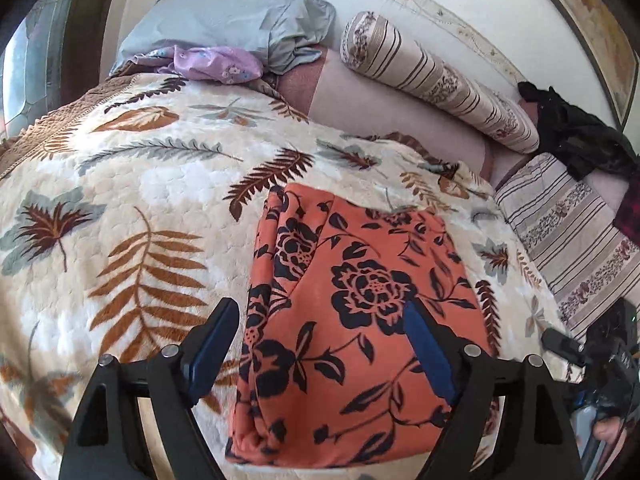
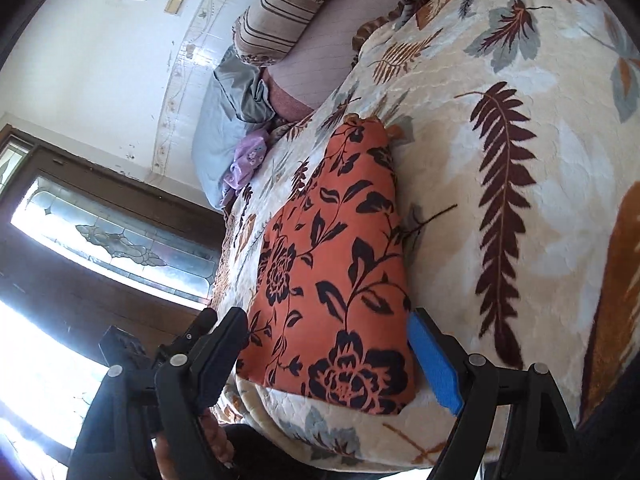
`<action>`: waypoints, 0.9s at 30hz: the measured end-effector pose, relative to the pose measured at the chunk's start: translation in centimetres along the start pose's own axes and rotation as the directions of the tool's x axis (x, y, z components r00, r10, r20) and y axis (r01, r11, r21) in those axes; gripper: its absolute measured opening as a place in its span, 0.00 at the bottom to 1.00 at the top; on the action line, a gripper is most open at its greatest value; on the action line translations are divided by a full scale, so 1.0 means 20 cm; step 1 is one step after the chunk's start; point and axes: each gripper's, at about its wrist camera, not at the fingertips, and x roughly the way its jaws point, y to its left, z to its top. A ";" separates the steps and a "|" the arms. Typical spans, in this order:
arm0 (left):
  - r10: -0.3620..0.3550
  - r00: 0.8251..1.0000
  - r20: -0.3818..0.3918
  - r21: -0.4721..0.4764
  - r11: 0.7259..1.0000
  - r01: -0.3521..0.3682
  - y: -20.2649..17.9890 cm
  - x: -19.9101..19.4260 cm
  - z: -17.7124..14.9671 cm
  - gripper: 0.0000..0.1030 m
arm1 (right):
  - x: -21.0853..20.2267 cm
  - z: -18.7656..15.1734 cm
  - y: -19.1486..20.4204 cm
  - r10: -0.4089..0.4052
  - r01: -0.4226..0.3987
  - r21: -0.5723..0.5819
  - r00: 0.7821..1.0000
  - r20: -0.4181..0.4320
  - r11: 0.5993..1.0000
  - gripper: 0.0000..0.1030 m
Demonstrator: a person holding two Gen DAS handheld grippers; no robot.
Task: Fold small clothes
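An orange garment with black flowers point(image 1: 352, 304) lies folded into a rectangle on the cream leaf-print blanket point(image 1: 120, 200). It also shows in the right wrist view point(image 2: 336, 264). My left gripper point(image 1: 320, 308) is open and empty, its jaws spread above the garment's near half. My right gripper point(image 2: 328, 320) is open and empty, its jaws standing either side of the garment's near end. The right gripper also shows at the right edge of the left wrist view point(image 1: 592, 356).
A grey pillow point(image 1: 240, 20) and a purple cloth point(image 1: 216, 64) lie at the head of the bed. A striped bolster point(image 1: 432, 76) and a black garment point(image 1: 576, 136) lie at the right. A window point(image 2: 112, 240) stands beside the bed.
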 end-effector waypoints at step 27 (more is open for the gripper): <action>0.004 0.996 -0.093 -0.023 1.000 -0.006 0.05 0.23 -0.06 0.82 | 0.43 0.40 -0.06 -0.268 0.258 -0.105 0.959 -0.089 0.960 0.87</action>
